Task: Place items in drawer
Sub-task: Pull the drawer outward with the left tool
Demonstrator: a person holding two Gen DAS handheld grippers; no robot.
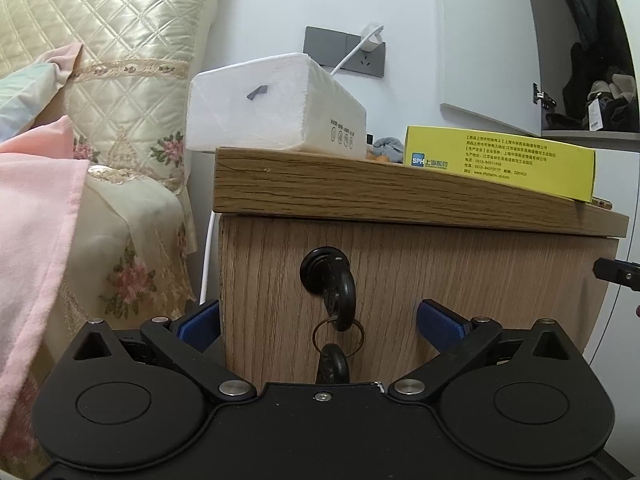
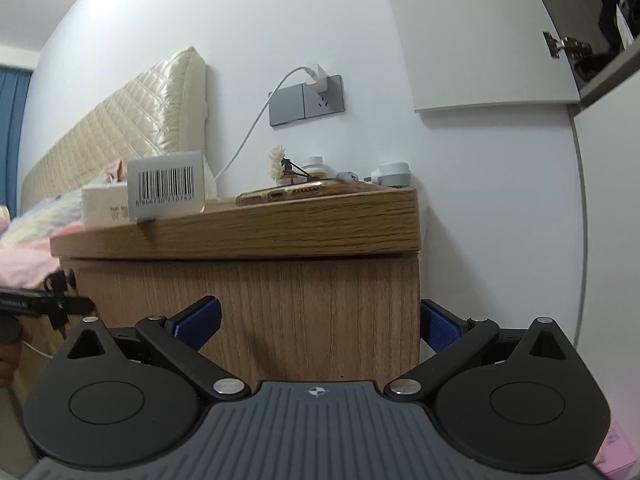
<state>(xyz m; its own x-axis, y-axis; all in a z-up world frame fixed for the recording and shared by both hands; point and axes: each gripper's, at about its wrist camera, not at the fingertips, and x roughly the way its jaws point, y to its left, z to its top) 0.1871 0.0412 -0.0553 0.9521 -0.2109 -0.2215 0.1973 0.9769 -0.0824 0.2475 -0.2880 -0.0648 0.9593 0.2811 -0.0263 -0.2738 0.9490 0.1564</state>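
A wooden nightstand's drawer front (image 1: pixel 440 272) fills the left wrist view, shut, with a black key (image 1: pixel 334 284) in its lock and a second key hanging from a ring. My left gripper (image 1: pixel 320 320) is open, its blue pads (image 1: pixel 438 320) on either side of the hanging keys, close to the wood. On top lie a white tissue pack (image 1: pixel 276 104) and a yellow medicine box (image 1: pixel 500 162). My right gripper (image 2: pixel 320 320) is open in front of the drawer front (image 2: pixel 280 312), nothing between its fingers. A gold phone (image 2: pixel 296 194) and the barcoded box (image 2: pixel 166 184) sit on the top.
A bed with a quilted cream headboard (image 1: pixel 108 40) and pink blanket (image 1: pixel 36 220) stands left of the nightstand. A charger (image 2: pixel 318 76) is plugged into the grey wall socket, its cable trailing down. An open wardrobe (image 1: pixel 592 60) is at the right. Small bottles and a plug (image 2: pixel 390 174) sit at the back.
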